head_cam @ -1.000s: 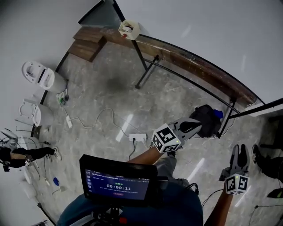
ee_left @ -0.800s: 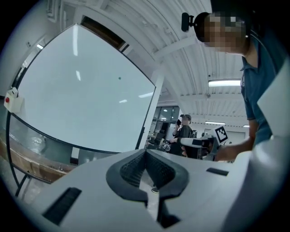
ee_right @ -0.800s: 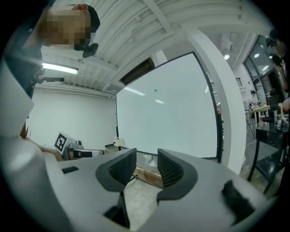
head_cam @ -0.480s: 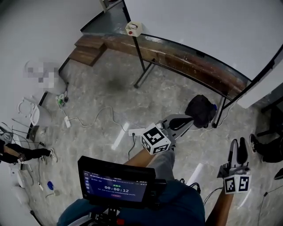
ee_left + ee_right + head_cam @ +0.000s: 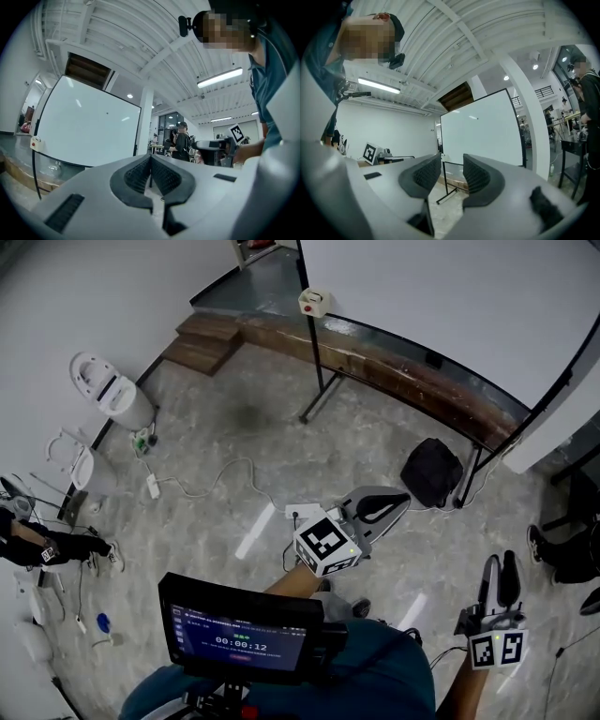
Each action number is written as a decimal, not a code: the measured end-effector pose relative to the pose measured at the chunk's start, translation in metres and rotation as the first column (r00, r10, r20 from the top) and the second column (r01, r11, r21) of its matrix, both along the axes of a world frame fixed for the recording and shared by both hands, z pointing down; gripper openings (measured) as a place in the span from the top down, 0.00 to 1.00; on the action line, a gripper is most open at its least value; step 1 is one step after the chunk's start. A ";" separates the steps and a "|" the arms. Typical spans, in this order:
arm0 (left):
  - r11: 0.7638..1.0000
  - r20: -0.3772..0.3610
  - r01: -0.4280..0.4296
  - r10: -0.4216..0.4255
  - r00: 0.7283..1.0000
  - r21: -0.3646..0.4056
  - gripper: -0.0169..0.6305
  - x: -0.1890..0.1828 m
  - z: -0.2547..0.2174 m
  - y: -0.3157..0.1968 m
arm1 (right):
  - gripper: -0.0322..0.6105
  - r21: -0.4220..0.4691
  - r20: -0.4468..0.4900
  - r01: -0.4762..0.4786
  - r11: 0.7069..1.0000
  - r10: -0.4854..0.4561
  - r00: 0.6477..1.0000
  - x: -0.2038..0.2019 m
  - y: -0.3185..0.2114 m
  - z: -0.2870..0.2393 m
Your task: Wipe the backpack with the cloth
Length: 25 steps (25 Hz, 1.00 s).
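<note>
A black backpack lies on the concrete floor beside a whiteboard stand's leg. In the head view my left gripper is held level, pointing toward the backpack and well above the floor. In the left gripper view its jaws are shut with nothing between them. My right gripper is at the lower right, and its jaws stand apart and empty. I see no cloth in any view. The backpack does not show in either gripper view.
A large whiteboard on a black stand rises ahead, with a wooden ledge behind it. A cable and power strip lie on the floor at left near white fixtures. A person stands far off. Dark shoes are at right.
The whole scene has shifted as I moved: the whiteboard is nearer, both grippers sit lower in the head view, and the backpack no longer overlaps the left gripper's tip. The jaws are unchanged.
</note>
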<state>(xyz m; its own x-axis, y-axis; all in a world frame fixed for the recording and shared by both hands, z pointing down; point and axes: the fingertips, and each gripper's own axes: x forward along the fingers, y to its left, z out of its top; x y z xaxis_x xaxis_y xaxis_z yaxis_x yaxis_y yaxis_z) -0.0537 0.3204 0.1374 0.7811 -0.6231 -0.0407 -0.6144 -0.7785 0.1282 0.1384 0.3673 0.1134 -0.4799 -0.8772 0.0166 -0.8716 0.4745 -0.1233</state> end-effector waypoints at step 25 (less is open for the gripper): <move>0.997 -0.049 -0.077 0.078 0.996 0.023 0.97 -0.116 -0.030 0.071 | 0.75 -0.033 -0.067 -0.105 0.994 0.102 0.992 -0.110 0.079 -0.006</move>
<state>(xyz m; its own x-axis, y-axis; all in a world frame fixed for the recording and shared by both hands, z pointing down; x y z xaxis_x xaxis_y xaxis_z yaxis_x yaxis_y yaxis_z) -0.1698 0.3909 0.1074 0.8238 -0.5592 -0.0931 -0.5451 -0.8265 0.1406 0.0279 0.4466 0.1077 -0.3833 -0.9204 0.0777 -0.9226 0.3774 -0.0801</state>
